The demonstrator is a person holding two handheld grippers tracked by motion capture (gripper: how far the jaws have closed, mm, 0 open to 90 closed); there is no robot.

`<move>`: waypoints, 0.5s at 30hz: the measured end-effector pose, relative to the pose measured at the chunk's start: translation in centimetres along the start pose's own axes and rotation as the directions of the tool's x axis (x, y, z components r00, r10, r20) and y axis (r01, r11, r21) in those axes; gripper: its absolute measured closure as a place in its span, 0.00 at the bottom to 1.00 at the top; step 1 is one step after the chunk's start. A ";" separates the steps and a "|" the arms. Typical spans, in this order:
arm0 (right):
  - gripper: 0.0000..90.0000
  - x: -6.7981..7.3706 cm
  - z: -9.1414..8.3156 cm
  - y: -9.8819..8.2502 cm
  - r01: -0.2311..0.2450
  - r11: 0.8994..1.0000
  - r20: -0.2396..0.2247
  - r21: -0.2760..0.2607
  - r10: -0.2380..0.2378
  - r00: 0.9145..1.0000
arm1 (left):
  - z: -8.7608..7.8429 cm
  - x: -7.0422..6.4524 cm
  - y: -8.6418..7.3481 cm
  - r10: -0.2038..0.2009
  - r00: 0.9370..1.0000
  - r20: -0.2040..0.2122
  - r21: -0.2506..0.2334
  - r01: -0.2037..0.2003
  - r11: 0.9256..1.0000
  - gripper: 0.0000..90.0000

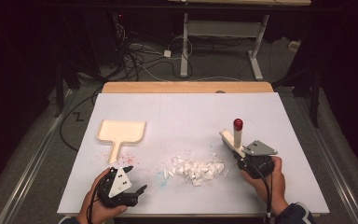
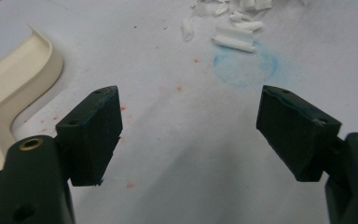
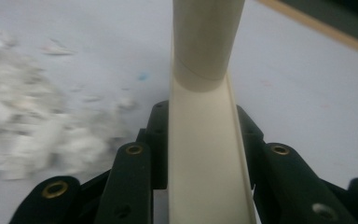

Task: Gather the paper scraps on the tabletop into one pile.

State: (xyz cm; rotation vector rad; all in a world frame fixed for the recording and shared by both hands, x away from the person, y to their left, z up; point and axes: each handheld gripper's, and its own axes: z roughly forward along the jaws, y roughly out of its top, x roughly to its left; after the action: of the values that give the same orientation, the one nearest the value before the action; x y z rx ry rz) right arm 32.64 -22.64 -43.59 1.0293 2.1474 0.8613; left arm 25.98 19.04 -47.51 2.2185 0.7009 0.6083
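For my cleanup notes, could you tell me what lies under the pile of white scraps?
Around the white scraps, the white table cover shows faint red specks and a blue smudge beside the pile. What lies directly beneath the heap is covered.

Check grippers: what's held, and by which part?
Right gripper is shut on the cream brush, gripping its flat cream body below the red-tipped handle. Left gripper is open, holding nothing.

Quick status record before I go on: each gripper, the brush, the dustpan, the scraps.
left gripper: open, holds nothing, above the sheet near the dustpan handle
right gripper: shut on the brush
brush: cream, red-tipped handle, just right of the scraps
dustpan: cream, flat on the sheet, left of the scraps
scraps: white pile, mid-table
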 end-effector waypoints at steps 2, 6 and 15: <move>0.75 0.8 0.1 0.1 0.019 1.000 -0.004 0.005 -0.019 1.000 | 0.1 0.0 0.0 -0.004 1.000 0.003 0.001 0.004 1.000 0.24; 0.75 3.5 0.9 0.5 0.023 0.999 -0.028 -0.030 -0.023 0.999 | 0.2 0.0 0.0 -0.010 1.000 0.014 0.008 0.010 1.000 0.24; 0.76 6.6 2.3 3.2 -0.040 0.994 -0.133 -0.102 0.026 0.991 | 0.0 0.1 -0.1 -0.004 1.000 0.008 -0.001 0.004 1.000 0.24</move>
State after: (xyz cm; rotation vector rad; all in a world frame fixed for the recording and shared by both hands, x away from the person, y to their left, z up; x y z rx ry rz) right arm 32.30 -14.97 -44.07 0.9816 2.1727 1.0726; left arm 26.03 19.13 -47.61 2.2168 0.7006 0.5969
